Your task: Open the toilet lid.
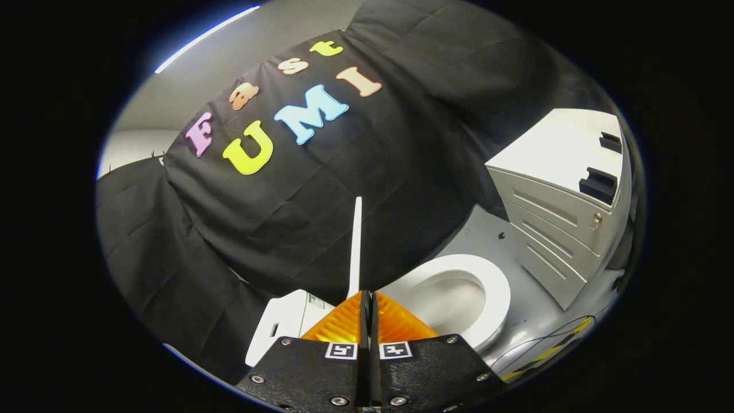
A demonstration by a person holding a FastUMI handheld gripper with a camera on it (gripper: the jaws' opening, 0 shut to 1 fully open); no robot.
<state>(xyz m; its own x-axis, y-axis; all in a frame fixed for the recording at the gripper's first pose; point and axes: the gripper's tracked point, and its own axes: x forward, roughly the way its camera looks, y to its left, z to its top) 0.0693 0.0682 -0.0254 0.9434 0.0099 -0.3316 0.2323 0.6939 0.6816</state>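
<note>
**Toilet lid up, pinched edge-on in the gripper**

The toilet lid (pixel 356 246) stands raised and shows edge-on as a thin white blade rising straight out from between the two fingers. The gripper (pixel 367 301) is closed on the lid's lower edge, with both fingers pressed against it from either side and almost no gap left between them.

Just right of the lid, the toilet seat (pixel 498 289) lies flat and uncovered, its oval ring framing the bowl (pixel 450 301). Left of the lid, close to the fingers, sits the white tank (pixel 287 321), with a small label on its top.

Beyond the seat, further from the lid, a white cabinet (pixel 556 229) with drawers stands on the grey floor (pixel 487 229). Near the seat's front edge, thin cables (pixel 545 338) and a strip of yellow-and-black tape (pixel 559 338) lie on the floor.
</note>
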